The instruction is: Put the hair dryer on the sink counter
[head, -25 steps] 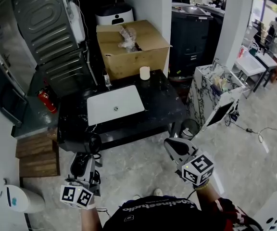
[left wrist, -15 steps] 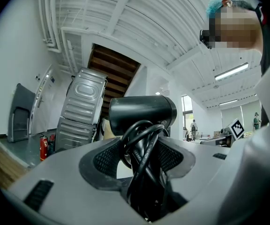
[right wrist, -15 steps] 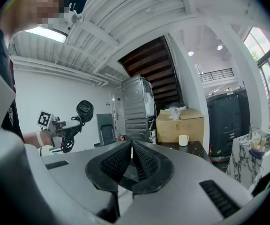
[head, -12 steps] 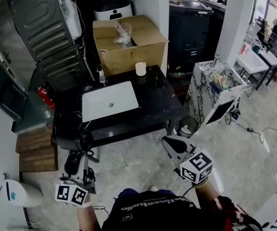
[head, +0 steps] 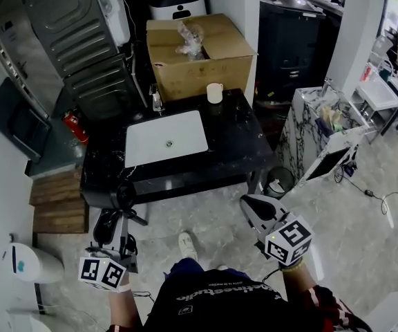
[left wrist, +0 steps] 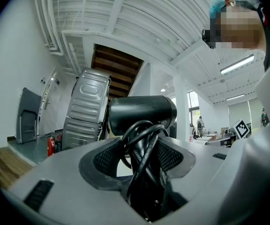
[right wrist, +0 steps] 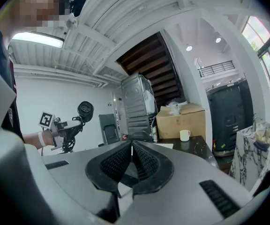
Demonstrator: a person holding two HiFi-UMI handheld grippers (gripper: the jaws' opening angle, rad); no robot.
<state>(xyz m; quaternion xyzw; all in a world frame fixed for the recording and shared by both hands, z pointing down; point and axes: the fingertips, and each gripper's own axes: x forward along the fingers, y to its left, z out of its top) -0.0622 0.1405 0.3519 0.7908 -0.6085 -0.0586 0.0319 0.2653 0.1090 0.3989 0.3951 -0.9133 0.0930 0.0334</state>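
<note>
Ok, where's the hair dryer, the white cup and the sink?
hair dryer (left wrist: 142, 114), left gripper view, on its black barrel.
white cup (head: 214, 93), head view, on its side.
sink (head: 150, 140), head view, on the bare white basin.

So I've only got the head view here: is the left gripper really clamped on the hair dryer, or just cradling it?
Observer: Clamped. In the left gripper view, the left gripper is closed on the hair dryer by its handle.
Operator: Where's the cord?
Observer: The cord is looped round the handle, caught between the pads.
Operator: And the right one?
Observer: The right gripper has its jaws together, with nothing between them.
</note>
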